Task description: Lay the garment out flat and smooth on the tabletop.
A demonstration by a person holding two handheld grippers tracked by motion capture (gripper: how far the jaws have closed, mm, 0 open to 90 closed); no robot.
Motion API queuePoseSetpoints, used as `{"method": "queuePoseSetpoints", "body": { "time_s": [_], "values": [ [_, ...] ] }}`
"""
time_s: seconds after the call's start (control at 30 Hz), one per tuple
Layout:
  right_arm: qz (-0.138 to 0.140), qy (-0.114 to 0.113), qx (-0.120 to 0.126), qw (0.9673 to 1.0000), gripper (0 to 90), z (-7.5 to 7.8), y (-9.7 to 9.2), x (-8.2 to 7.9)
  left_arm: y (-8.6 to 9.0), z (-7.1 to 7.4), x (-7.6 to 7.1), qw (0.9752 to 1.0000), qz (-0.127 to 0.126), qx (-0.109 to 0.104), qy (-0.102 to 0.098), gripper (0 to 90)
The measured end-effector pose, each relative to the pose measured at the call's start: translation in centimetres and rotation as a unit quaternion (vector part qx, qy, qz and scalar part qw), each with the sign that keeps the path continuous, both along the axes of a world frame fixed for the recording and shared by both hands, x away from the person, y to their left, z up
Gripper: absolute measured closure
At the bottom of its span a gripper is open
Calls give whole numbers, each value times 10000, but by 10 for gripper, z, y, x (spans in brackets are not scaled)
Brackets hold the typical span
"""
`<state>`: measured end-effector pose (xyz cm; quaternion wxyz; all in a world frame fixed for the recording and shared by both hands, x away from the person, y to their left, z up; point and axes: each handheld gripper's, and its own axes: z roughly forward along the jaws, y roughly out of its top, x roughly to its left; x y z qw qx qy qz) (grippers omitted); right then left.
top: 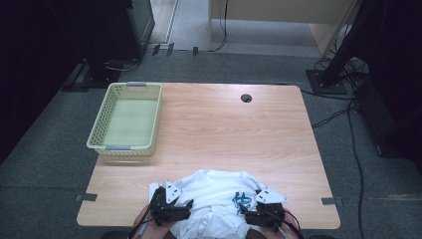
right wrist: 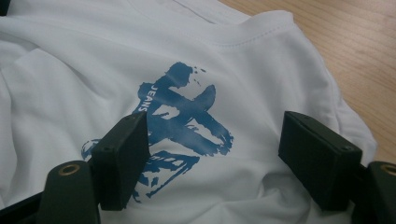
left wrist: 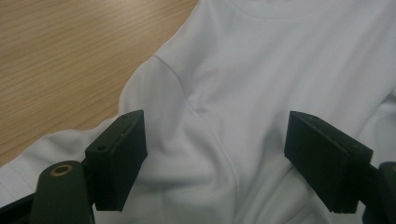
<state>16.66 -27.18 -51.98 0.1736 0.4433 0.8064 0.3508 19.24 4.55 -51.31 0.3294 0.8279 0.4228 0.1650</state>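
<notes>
At the table's (top: 219, 124) near edge lies a white shirt (top: 211, 191), collar pointing away from the person, its lower part bunched and cut off below. Bare wood stretches beyond it to a basket (top: 102, 119) far left. Both grippers, left (top: 175, 205) and right (top: 250, 211), hover over the shirt, jaws wide, gripping nothing.

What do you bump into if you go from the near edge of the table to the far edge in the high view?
Going near to far: the two grippers, left and right, over the white T-shirt → the yellow basket → the small round hole in the table.
</notes>
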Motion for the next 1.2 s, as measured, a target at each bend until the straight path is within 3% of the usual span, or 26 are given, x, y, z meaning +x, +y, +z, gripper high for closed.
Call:
{"method": "queuePoseSetpoints", "body": {
  "time_s": [0.17, 0.43, 0.97, 1.2],
  "values": [
    [13, -15, 68, 10000, 245, -1, -2, -2, 2, 0, -1, 10000, 17, 2, -4, 213],
    [-182, 114, 281, 9994, 301, 2, -6, 1, 3, 2, 0, 10000, 76, -5, 25, 213],
    [-434, -10, 43, 9990, 300, 0, -20, -6, 6, 1, 3, 9997, 221, 26, 27, 213],
    [-552, 15, 161, 9983, 299, 0, -28, 3, 4, 1, 15, 9995, 299, 30, 37, 213]
  ]
}}
